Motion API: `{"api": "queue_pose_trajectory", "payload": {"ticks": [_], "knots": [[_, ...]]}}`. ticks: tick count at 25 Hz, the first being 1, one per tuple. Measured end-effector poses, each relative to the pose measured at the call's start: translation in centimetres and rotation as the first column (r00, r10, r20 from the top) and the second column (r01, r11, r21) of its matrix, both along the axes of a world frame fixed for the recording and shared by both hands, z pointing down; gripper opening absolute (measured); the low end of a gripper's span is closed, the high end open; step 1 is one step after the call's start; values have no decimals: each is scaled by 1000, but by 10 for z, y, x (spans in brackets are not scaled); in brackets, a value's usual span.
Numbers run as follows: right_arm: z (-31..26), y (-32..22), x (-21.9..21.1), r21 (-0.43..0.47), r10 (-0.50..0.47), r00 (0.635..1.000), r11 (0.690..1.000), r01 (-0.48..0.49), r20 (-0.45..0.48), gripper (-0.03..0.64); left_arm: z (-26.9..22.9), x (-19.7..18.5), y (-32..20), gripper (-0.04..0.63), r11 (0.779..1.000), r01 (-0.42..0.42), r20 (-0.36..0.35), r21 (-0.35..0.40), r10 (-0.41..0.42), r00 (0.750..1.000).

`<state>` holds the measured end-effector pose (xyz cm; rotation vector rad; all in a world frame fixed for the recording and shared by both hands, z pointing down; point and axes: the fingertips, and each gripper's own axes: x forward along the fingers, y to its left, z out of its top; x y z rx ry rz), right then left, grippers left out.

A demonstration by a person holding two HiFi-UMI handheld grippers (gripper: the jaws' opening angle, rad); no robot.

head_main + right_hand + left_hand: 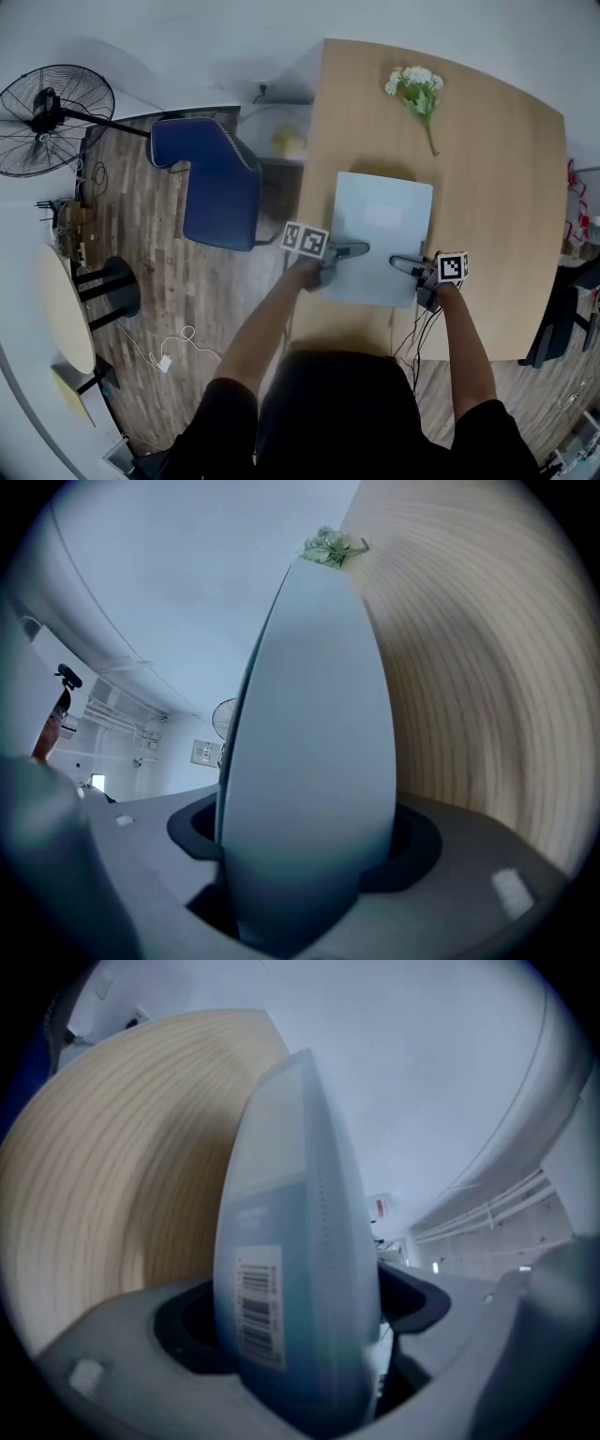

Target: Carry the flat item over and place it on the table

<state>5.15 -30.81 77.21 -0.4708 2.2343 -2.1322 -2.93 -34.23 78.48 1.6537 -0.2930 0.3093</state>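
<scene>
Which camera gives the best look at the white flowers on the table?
The head view: the white flowers lie whole on the wooden table, stem and all, beyond the flat item. The right gripper view catches the flowers only as a small blurred tuft past the flat item's far edge. The left gripper view shows none of them.

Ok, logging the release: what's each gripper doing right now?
Left gripper: open around the flat item, not clamping it.
Right gripper: open around the same item, not clamping it.
</scene>
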Motion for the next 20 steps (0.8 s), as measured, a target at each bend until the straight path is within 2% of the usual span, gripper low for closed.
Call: {"api": "queue_pose_trajectory", "payload": {"ticks": [4, 7, 10, 12, 15, 18, 20], "knots": [[7, 0, 6, -9, 9, 999, 1000, -9, -52, 375, 3, 1, 0, 468, 1000, 7, 81, 0, -7, 997], [11, 3, 4, -29, -3, 998, 1000, 1, -69, 387, 5, -1, 3, 469, 1000, 5, 114, -9, -3, 993], [2, 0, -3, -22, 11, 1000, 1000, -11, -6, 393, 5, -1, 4, 472, 1000, 10, 130, -15, -8, 992], [0, 0, -4, -22, 17, 1000, 1000, -17, 3, 399, 4, -1, 5, 483, 1000, 17, 144, -14, -15, 990], [10, 4, 2, -40, 14, 998, 999, -17, -66, 405, 5, -5, 9, 523, 1000, 25, 207, 5, -26, 978], [4, 1, -7, -15, 5, 999, 1000, -5, -33, 405, 7, -12, 12, 535, 999, 47, 264, 18, -50, 963], [10, 5, -4, -40, 4, 997, 999, -7, -76, 405, 9, -17, 14, 537, 998, 70, 291, 11, -70, 954]]}}
